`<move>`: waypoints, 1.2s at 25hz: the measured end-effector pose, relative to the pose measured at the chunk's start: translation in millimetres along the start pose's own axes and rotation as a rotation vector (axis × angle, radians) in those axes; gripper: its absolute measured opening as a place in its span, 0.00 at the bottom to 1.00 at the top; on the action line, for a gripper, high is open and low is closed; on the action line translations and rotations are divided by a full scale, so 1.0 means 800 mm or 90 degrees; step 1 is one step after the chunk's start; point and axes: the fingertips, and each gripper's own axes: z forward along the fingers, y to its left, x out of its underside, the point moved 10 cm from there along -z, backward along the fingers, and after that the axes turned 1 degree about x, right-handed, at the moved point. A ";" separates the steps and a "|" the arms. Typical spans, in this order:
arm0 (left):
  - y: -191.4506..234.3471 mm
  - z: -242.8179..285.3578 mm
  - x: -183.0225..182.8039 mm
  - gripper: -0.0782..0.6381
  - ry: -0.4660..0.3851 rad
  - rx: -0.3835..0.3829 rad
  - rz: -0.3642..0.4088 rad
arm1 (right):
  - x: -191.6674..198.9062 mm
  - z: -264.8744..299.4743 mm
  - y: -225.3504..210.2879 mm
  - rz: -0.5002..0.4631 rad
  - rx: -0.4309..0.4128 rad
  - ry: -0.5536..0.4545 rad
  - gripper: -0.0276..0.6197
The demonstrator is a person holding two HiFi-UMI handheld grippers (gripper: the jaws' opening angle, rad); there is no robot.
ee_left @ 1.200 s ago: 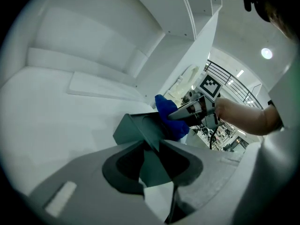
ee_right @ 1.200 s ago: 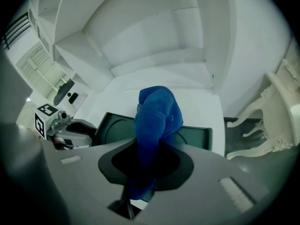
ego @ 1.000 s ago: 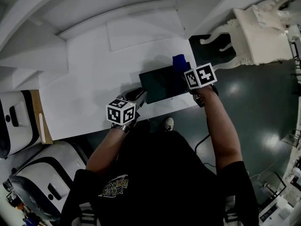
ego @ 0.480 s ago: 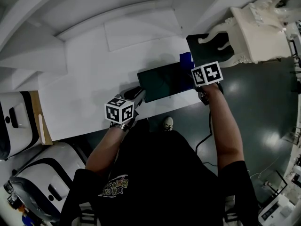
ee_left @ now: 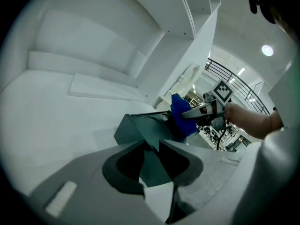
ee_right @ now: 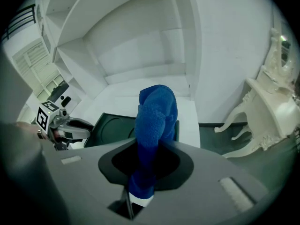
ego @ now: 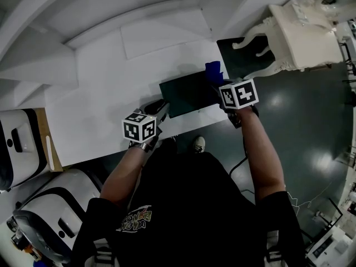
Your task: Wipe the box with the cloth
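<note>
While the left gripper (ego: 162, 109) pinches the dark box (ego: 186, 93) by its near-left corner beside the table's (ego: 100, 110) front edge, the right gripper (ego: 218, 87) clamps the blue cloth (ego: 212, 69) at the box's far-right corner; bare tabletop spreads to the left.

Tabletop (ego: 100, 93), white. Holds: box (ego: 186, 93), dark green, at near edge; flat white panel (ego: 161, 35), behind box.

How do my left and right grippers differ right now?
The left gripper clamps a corner of the dark green box; the right gripper clamps the blue cloth. The left gripper sits at the box's left end, the right gripper at its right end. Both are shut on something.
</note>
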 end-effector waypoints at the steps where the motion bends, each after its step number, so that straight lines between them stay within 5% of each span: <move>1: 0.000 0.000 0.001 0.25 -0.001 -0.001 0.000 | 0.002 -0.002 0.007 -0.002 -0.009 -0.007 0.19; 16: -0.002 -0.001 0.002 0.25 -0.010 -0.014 0.002 | 0.035 0.018 0.150 -0.025 -0.210 -0.002 0.19; 30: -0.001 0.002 0.001 0.25 -0.009 -0.002 0.002 | 0.052 0.059 0.186 -0.049 -0.200 0.060 0.19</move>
